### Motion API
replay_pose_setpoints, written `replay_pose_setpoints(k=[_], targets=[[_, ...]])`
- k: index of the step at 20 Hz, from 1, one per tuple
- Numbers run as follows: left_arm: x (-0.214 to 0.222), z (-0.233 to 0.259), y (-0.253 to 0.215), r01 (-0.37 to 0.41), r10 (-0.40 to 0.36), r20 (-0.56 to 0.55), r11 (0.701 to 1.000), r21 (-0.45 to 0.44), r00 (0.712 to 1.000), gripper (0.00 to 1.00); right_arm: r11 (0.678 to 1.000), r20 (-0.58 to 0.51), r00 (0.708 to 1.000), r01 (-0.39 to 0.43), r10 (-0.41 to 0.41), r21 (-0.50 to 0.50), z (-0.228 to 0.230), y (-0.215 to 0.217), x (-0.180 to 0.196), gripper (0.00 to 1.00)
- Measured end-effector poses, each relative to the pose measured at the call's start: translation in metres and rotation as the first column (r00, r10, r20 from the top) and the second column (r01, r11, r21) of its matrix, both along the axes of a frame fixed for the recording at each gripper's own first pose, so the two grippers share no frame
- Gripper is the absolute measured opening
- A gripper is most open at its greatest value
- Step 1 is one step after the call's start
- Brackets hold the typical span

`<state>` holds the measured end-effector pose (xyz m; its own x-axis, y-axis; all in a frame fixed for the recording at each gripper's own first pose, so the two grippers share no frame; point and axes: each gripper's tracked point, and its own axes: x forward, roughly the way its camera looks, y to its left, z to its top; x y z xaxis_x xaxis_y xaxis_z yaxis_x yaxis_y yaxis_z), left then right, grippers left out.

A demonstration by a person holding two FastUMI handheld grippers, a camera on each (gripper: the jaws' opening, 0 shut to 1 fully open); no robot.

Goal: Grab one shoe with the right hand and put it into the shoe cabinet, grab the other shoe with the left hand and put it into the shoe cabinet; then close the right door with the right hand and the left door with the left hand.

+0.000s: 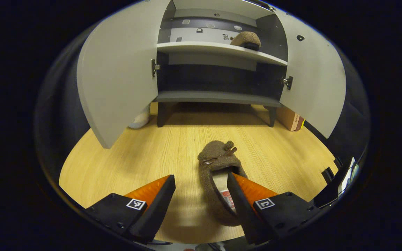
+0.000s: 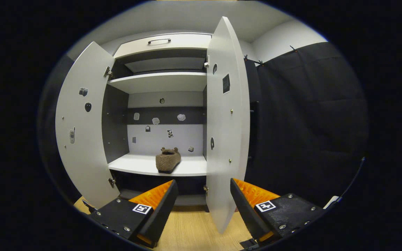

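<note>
Hovering low over the wooden floor (image 1: 145,153) with the left gripper (image 1: 201,195), fingers spread wide and nothing pinched. Sitting between the fingers but way closer to the right-hand one, a fuzzy brown slipper (image 1: 218,164) on the floor, toe pointing away toward the shoe cabinet (image 1: 218,96); right-hand finger overlapping the slipper's opening, can't tell if actually touching. Straight ahead beyond the fingertips, both cabinet doors swung open: left door (image 1: 117,73) off past the left-hand finger, right door (image 1: 314,80) past the right-hand one. Up on the white shelf (image 1: 222,48), the second slipper (image 1: 246,39), already parked inside. Over in the right gripper view, right gripper (image 2: 202,204) also gaping open, holding nothing, aimed at the cabinet from close up. Dead ahead above the left-hand finger, that same shelved slipper (image 2: 168,159) resting on its shelf (image 2: 141,165). Edge-on between the two fingers, the open right door (image 2: 227,132), bottom corner dipping down near the fingertips without touching either.
</note>
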<state>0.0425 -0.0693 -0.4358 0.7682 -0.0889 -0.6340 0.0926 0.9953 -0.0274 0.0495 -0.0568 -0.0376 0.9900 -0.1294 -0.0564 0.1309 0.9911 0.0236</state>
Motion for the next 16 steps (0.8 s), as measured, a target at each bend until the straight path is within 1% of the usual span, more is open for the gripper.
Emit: replay_pose_setpoints(k=[4, 5, 6, 7, 8, 9, 10, 11, 12, 14, 15, 16], targets=[[-0.003, -0.037, -0.002, -0.009, 0.008, -0.121, 1.0, -0.008, 0.993, 0.98, 0.999, 0.0, 0.999, 0.032, -0.032, 0.031, -0.003, -0.017, -0.005, 0.92], [-0.002, -0.044, -0.004, -0.015, 0.011, -0.139, 1.0, -0.023, 0.99, 0.98, 0.999, 0.005, 0.999, 0.035, -0.035, 0.032, -0.002, -0.019, -0.006, 0.93], [0.002, -0.042, -0.009, -0.019, 0.012, -0.147, 0.999, -0.048, 0.989, 0.95, 0.999, 0.006, 0.999, 0.041, -0.041, 0.027, -0.003, -0.023, -0.007, 0.93], [0.005, -0.044, -0.013, -0.02, 0.011, -0.155, 0.998, -0.056, 0.988, 0.88, 0.999, 0.005, 0.999, 0.043, -0.043, 0.022, -0.003, -0.025, -0.008, 0.93], [0.005, -0.049, -0.016, -0.011, 0.001, -0.165, 0.998, -0.062, 0.986, 0.75, 0.999, 0.006, 0.999, 0.044, -0.045, 0.021, -0.004, -0.027, -0.009, 0.93], [0.004, -0.052, -0.024, 0.002, -0.017, -0.186, 0.997, -0.08, 0.982, 0.7, 0.999, 0.005, 0.999, 0.043, -0.043, 0.022, -0.004, -0.028, -0.011, 0.93], [0.005, -0.053, -0.023, 0.004, -0.016, -0.196, 0.998, -0.06, 0.98, 0.48, 0.999, 0.004, 0.999, 0.042, -0.042, 0.023, -0.005, -0.029, -0.011, 0.93], [0.005, -0.053, -0.023, 0.02, -0.027, -0.211, 0.999, -0.031, 0.977, 0.4, 0.999, 0.004, 0.999, 0.042, -0.042, 0.023, -0.006, -0.031, -0.012, 0.93], [0.007, -0.057, -0.014, 0.021, -0.016, -0.23, 1.0, 0.018, 0.973, 0.36, 0.999, 0.004, 0.999, 0.042, -0.042, 0.02, -0.006, -0.033, -0.013, 0.93], [0.008, -0.049, -0.005, 0.011, 0.0, -0.262, 0.999, 0.04, 0.965, 0.08, 0.999, 0.002, 0.999, 0.042, -0.042, 0.015, -0.008, -0.036, -0.017, 0.92], [0.013, -0.044, -0.003, 0.004, 0.008, -0.267, 0.999, 0.044, 0.964, 0.08, 0.999, 0.002, 0.999, 0.041, -0.041, 0.011, -0.009, -0.038, -0.018, 0.93], [0.015, -0.035, -0.002, 0.004, 0.004, -0.277, 1.0, 0.026, 0.961, 0.07, 0.999, 0.001, 0.999, 0.043, -0.043, 0.005, -0.009, -0.041, -0.019, 0.93]])
